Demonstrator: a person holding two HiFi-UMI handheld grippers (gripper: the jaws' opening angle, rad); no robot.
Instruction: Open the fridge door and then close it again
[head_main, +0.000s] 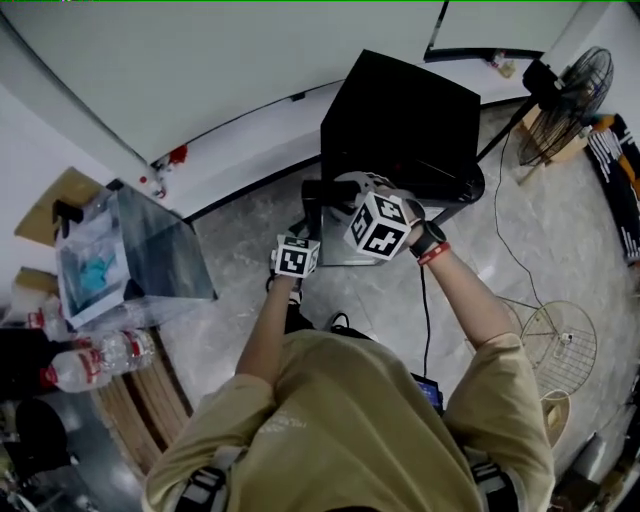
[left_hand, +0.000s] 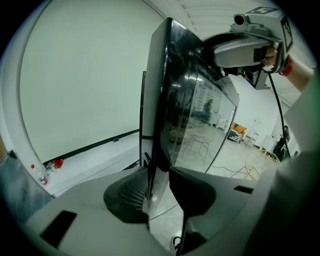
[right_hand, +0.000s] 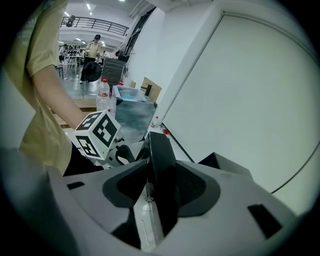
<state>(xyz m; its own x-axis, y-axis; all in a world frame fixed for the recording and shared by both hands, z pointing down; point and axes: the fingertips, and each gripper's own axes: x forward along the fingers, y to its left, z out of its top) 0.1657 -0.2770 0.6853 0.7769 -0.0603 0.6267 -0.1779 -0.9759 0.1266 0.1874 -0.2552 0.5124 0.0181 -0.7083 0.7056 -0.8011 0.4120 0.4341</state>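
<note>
Fridge door (left_hand: 190, 110) edge being pinched between left gripper (left_hand: 160, 172) pads, glossy face lying right of its jaws. Same door being clamped between right gripper (right_hand: 162, 165) pads, higher up. Black fridge body (head_main: 400, 110) being seen just beyond both grippers.

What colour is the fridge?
The fridge is black; the head view shows it best.

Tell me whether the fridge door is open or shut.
Open. The fridge door stands edge-on between the left gripper's jaws, its pale inner lining showing below; the right gripper clamps the same edge.
</note>
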